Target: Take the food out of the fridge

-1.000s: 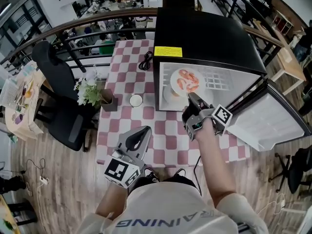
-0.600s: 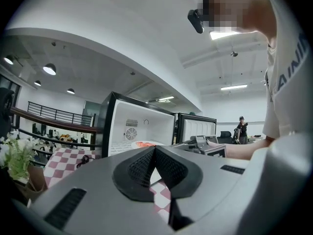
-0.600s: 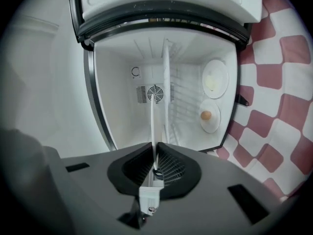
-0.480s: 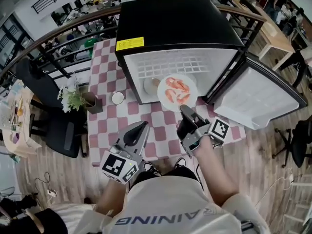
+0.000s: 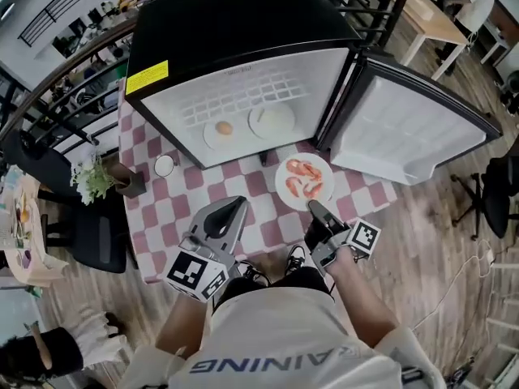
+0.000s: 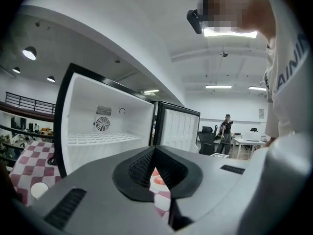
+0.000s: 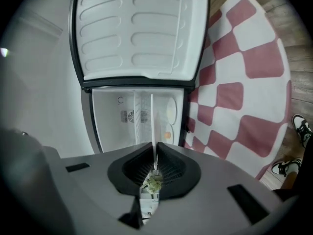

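Plate (image 5: 304,180) level, near rim pinched by right claw (image 5: 313,207).

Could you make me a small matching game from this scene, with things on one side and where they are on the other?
Things:
1. shrimp plate
2. plate with orange food
3. small white cup

Places:
A. inside the fridge
B. standing free on the checkered table
C. clamped in the right gripper

Pairs: 1-C, 2-A, 3-B
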A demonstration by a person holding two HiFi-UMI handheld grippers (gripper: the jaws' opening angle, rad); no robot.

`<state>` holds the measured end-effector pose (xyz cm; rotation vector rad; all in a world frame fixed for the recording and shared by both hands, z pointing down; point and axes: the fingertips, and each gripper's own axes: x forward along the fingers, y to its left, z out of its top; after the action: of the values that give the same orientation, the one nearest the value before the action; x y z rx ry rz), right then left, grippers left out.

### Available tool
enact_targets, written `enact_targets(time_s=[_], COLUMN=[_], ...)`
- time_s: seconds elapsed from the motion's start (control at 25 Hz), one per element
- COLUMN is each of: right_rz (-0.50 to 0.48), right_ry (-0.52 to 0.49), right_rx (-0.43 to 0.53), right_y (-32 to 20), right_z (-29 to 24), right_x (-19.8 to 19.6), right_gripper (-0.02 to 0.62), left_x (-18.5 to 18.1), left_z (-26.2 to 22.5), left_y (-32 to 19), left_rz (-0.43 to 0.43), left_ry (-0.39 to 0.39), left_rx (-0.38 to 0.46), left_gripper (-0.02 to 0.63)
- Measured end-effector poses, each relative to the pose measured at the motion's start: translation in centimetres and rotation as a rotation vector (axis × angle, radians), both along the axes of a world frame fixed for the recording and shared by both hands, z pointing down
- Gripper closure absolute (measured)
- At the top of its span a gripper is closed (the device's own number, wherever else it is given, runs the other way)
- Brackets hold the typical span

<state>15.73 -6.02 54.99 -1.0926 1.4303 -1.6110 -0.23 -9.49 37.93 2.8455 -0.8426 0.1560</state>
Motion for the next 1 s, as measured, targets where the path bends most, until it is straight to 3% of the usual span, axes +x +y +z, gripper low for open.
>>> enact_targets(time_s=[0.2,0.48,1.0], right_rz=[0.069,0.132,0.214], right_ry=[-0.046,-0.021,-0.036], right_rx=[-0.042,-0.114,-0.215], right_y=[2.4,4.1,3.6], right_z=[5.2,10.5,14.5], right_x=[2.6,6.0,10.1], right_gripper=[0.557,0.557,0.555], left_x=[2.4,4.8,6.2], left_z=[0.8,1.9,3.1], left_y=[0.5,1.4,1.8], left_rz=[0.039,0.067,0.068], left_ry=[-0.024,-0.074,-0.095], left_rx=[-0.013,-0.036,-0.068], left_gripper=[0.601,0.601,0.601])
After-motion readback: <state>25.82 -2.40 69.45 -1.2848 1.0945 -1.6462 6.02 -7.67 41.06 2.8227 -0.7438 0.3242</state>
